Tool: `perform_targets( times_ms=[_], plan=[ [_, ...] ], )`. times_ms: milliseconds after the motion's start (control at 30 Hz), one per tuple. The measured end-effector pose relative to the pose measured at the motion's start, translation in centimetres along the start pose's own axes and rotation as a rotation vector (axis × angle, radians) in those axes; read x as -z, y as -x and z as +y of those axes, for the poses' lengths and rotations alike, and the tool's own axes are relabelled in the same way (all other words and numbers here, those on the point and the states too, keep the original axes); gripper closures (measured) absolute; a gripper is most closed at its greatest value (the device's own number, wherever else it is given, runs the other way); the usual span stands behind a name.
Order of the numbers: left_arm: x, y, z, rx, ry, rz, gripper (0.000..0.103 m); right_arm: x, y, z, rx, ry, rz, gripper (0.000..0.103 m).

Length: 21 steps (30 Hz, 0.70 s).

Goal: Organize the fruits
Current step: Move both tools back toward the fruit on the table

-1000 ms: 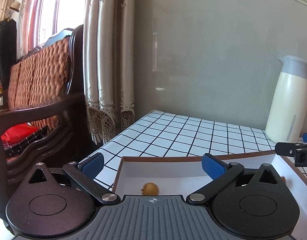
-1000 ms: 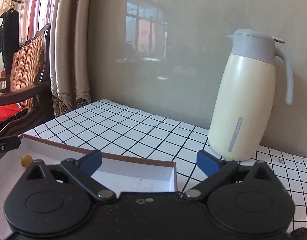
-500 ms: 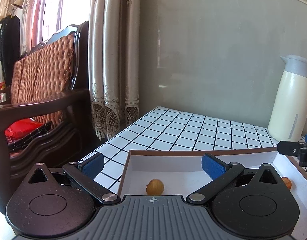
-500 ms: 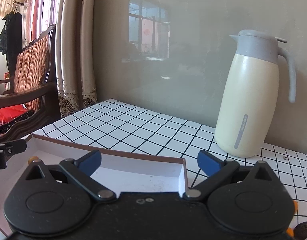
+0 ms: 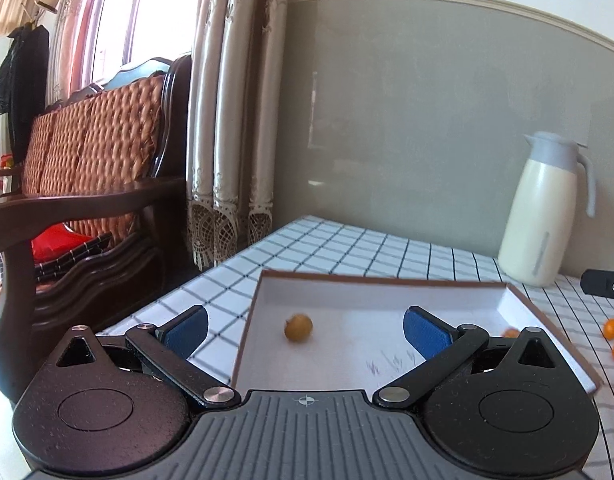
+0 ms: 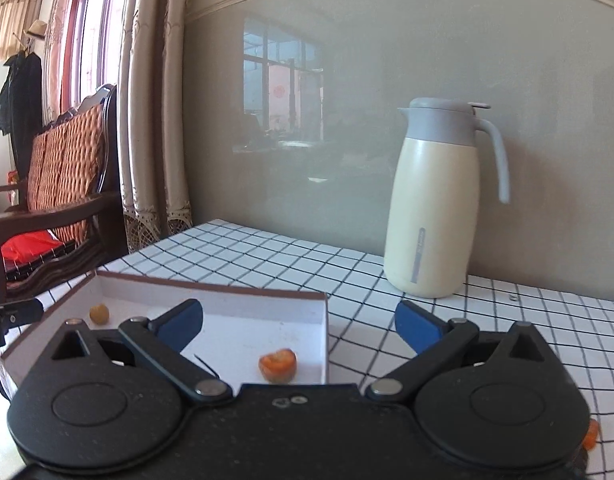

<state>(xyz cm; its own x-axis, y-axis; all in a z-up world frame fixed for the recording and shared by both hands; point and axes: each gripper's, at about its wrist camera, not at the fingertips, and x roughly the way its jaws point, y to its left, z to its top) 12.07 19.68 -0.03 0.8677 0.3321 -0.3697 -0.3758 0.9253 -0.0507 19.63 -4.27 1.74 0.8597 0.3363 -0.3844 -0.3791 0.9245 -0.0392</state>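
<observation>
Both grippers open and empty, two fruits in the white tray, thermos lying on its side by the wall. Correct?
Not quite: the thermos stands upright by the wall, as the right wrist view shows. The rest holds: left gripper and right gripper are open and empty, and the white tray holds a yellowish fruit and an orange fruit.

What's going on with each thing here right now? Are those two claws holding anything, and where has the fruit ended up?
Left claw: open, holding nothing.
Right claw: open, holding nothing.
Box: open-topped, flat on the table, two fruits inside.
Yellow fruit: loose on the box floor, blurred.
Orange fruit: on the box floor near a corner, looks dented.
Small orange fruits: on the tablecloth, outside the box.
Jug: upright, lid shut.
</observation>
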Motion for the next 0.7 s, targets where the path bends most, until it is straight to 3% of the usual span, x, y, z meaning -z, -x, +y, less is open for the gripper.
perform_targets(
  times_ms=[200,300,433,700],
  plan=[
    [1.0,2.9,-1.1,0.001,-0.025,-0.002,0.000,2.1,2.9,0.8,0.154,0.078,-0.041,0.006],
    [1.2,4.3,-1.9,0.016,-0.041,-0.028,0.000,2.7,4.5,0.6,0.153,0.058,-0.073,0.006],
    [1.4,5.3,-2.5,0.070,-0.015,-0.031,0.000,3.6,5.4,-0.2,0.131,0.022,-0.005,0.006],
    [1.9,7.3,-5.1,0.052,-0.063,-0.121,0.000,5.1,7.9,-1.3,0.148,-0.002,0.031,0.006]
  ],
)
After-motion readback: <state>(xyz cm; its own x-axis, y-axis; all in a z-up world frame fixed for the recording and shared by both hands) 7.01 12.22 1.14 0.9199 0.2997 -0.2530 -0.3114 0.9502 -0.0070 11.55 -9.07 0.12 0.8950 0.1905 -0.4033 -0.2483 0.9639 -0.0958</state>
